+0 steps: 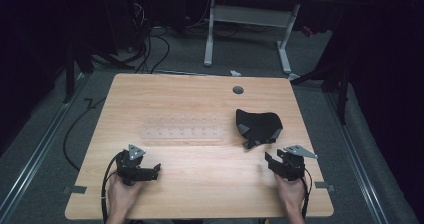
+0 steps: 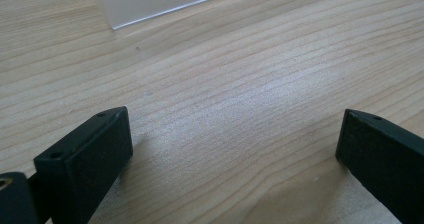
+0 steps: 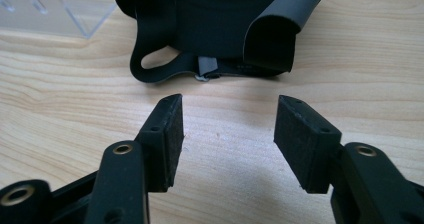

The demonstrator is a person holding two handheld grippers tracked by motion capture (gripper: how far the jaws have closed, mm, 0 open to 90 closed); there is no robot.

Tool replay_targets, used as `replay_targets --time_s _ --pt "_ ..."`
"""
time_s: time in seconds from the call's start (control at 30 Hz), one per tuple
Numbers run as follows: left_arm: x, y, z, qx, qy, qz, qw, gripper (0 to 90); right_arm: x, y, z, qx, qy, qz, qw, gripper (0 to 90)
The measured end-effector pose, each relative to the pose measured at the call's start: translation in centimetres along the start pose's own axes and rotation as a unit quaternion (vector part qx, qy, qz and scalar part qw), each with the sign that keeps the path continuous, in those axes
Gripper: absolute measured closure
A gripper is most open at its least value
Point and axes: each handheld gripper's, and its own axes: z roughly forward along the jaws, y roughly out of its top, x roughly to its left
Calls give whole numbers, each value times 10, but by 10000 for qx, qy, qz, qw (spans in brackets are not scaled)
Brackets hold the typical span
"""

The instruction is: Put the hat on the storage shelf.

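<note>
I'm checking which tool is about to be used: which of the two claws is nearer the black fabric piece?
The right claw: the black fabric piece lies just ahead of its open jaws, while the left claw sits far across the table.

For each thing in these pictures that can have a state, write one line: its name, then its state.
Black cap: lying crumpled on the table, strap loop towards the right gripper, untouched.
Clear plastic rack: lying flat mid-table, untouched.
Left gripper: open, nothing between its jaws, low over bare wood.
Right gripper: open, nothing between its jaws, pointing at the cap, short of it.
</note>
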Motion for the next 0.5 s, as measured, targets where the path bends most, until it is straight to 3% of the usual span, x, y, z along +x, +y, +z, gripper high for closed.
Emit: replay_targets --time_s 0.43,0.5 --pt "0 0 0 5 -8 18 10000 22 -18 20 -3 -200 -47 182 9996 451" --pt "0 0 0 3 -9 15 10000 23 -22 26 0 -63 -87 288 9995 430"
